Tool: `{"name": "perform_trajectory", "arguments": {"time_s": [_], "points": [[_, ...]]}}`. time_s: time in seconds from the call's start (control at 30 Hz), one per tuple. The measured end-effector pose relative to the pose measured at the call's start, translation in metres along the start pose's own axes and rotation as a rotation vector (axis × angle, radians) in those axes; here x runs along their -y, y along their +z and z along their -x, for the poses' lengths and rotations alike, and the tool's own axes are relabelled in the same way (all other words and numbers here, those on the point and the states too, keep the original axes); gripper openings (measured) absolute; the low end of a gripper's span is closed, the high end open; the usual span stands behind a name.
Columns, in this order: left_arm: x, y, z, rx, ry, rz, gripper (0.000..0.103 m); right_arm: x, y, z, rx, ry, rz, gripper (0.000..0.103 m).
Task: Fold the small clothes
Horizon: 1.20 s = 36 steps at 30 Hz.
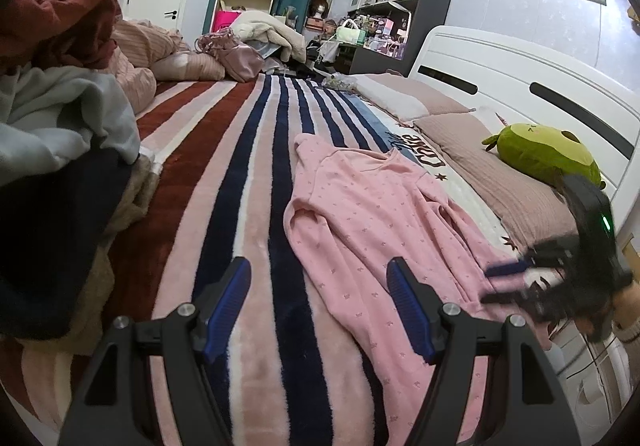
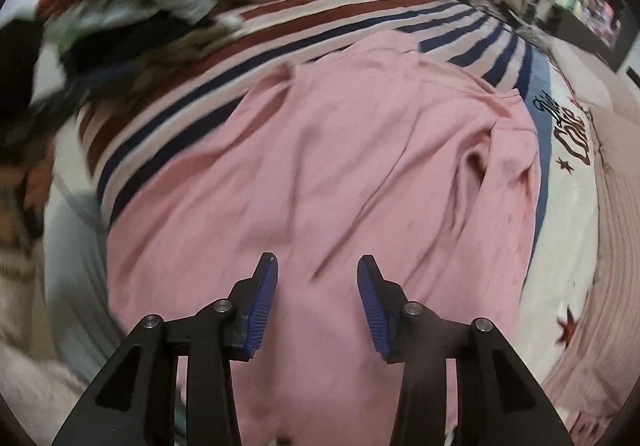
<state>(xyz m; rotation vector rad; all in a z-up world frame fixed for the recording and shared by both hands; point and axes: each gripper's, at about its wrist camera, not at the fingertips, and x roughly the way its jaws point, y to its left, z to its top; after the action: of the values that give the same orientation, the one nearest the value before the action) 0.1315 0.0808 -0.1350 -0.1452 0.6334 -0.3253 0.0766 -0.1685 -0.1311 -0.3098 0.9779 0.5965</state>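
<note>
A small pink long-sleeved top (image 1: 368,214) with a fine print lies spread and wrinkled on the striped blanket (image 1: 240,150); it fills the right wrist view (image 2: 340,166). My left gripper (image 1: 320,274) is open and empty, low over the blanket at the top's left edge. My right gripper (image 2: 316,266) is open and empty just above the top's lower part. It also shows blurred in the left wrist view (image 1: 508,286) at the top's right side.
A heap of mixed clothes (image 1: 56,94) lies on the left of the bed. Pillows (image 1: 480,154) and a green plush toy (image 1: 544,150) lie by the white headboard (image 1: 520,86) on the right. A quilt and bags lie at the far end.
</note>
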Motion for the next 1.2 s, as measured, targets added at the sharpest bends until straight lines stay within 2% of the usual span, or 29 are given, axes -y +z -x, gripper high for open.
{"name": "perform_trajectory", "arguments": {"time_s": [0.1, 0.23, 0.37, 0.4, 0.47, 0.53, 0.67, 0.8, 0.9, 1.03, 1.13, 1.2], "points": [[0.003, -0.002, 0.004, 0.006, 0.003, 0.001, 0.067, -0.024, -0.029, 0.010, 0.023, -0.077, 0.093, 0.038], [0.009, -0.004, 0.012, 0.017, -0.012, 0.008, 0.068, -0.038, -0.053, 0.008, 0.024, -0.111, 0.108, 0.046], [0.019, -0.006, 0.018, 0.019, -0.010, -0.002, 0.069, -0.045, -0.061, -0.001, 0.037, -0.209, 0.139, 0.041], [0.021, -0.007, 0.019, 0.021, -0.011, -0.002, 0.069, -0.046, -0.061, -0.001, 0.044, -0.223, 0.142, 0.037], [0.026, -0.007, 0.023, 0.023, -0.012, -0.004, 0.069, -0.047, -0.058, 0.002, 0.062, -0.246, 0.134, 0.002], [0.031, -0.007, 0.026, 0.025, -0.009, -0.009, 0.069, -0.043, -0.055, 0.012, 0.101, -0.244, 0.096, 0.003], [0.038, -0.007, 0.031, 0.030, -0.010, -0.019, 0.069, -0.038, -0.049, 0.029, 0.149, -0.166, 0.035, 0.002], [0.041, -0.007, 0.034, 0.033, -0.011, -0.022, 0.069, -0.049, -0.047, 0.036, 0.150, 0.051, -0.017, 0.001], [0.041, -0.007, 0.036, 0.035, -0.012, -0.019, 0.069, -0.066, -0.046, 0.029, 0.149, 0.157, -0.036, 0.001], [0.040, -0.007, 0.037, 0.035, -0.013, -0.020, 0.069, -0.086, -0.042, 0.013, 0.149, 0.225, -0.051, 0.002], [0.037, -0.007, 0.038, 0.037, -0.019, -0.016, 0.069, -0.095, -0.037, -0.005, 0.098, 0.264, -0.061, 0.003], [0.039, -0.007, 0.038, 0.037, -0.012, -0.019, 0.069, -0.090, -0.031, 0.000, 0.126, 0.271, -0.077, 0.003]]}}
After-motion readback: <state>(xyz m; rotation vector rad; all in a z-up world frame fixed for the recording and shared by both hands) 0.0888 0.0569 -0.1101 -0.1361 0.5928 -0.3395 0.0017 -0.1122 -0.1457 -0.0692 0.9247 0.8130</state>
